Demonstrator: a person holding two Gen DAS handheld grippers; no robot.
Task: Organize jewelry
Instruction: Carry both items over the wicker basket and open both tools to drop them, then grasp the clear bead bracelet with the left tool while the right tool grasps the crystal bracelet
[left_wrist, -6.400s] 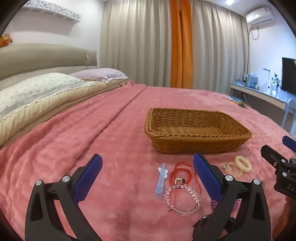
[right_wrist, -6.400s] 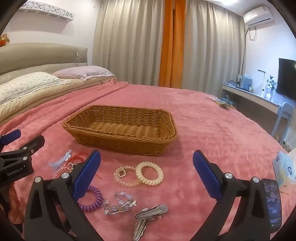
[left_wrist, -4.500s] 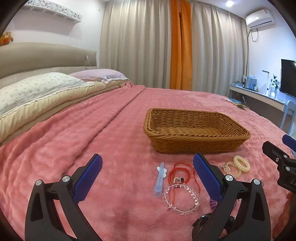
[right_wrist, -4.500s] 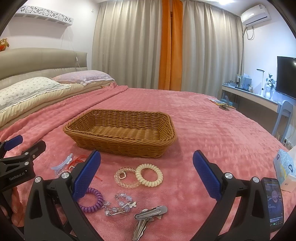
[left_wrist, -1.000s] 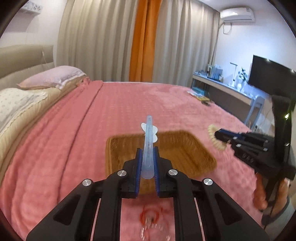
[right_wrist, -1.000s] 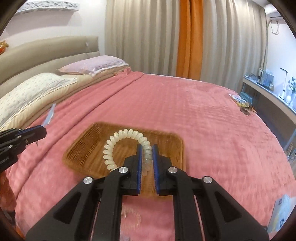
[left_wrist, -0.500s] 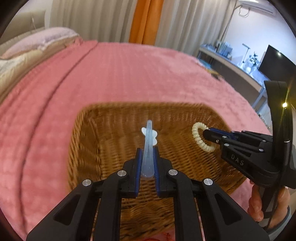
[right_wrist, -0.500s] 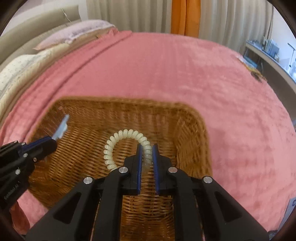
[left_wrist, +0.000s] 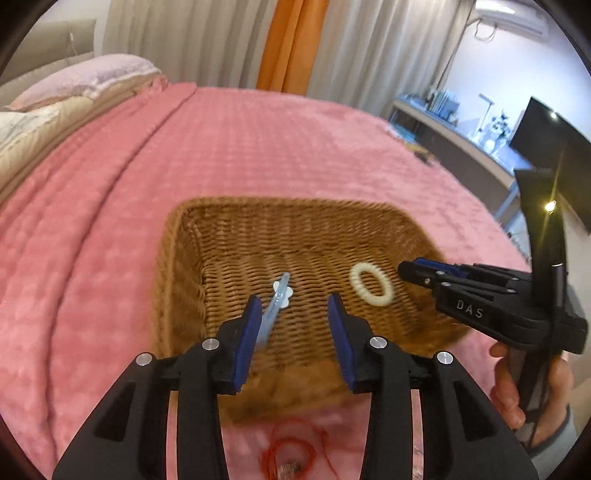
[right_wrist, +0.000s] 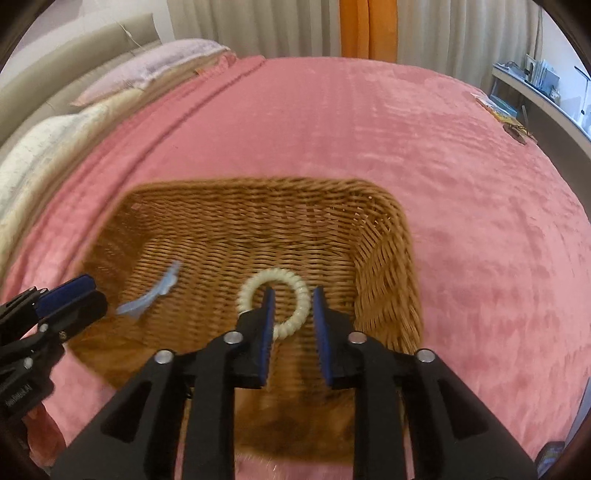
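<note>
A wicker basket sits on the pink blanket. Above its near side my left gripper has its jaws opening. The pale blue hair clip tilts loose beside the left pad, blurred, over the basket floor. My right gripper hovers over the basket's right half with its jaws opening too. The cream coil hair tie lies free on the basket floor beneath those fingers, no pad pressing it.
A red cord bracelet lies on the blanket just in front of the basket. A person's hand holds the right gripper. Pillows line the left side; a desk and a dark screen stand beyond the bed's right edge.
Both grippers sank closer over the basket and their jaws parted. The blue clip slipped out of the left pads, and the cream hair tie dropped from the right pads onto the basket floor.
</note>
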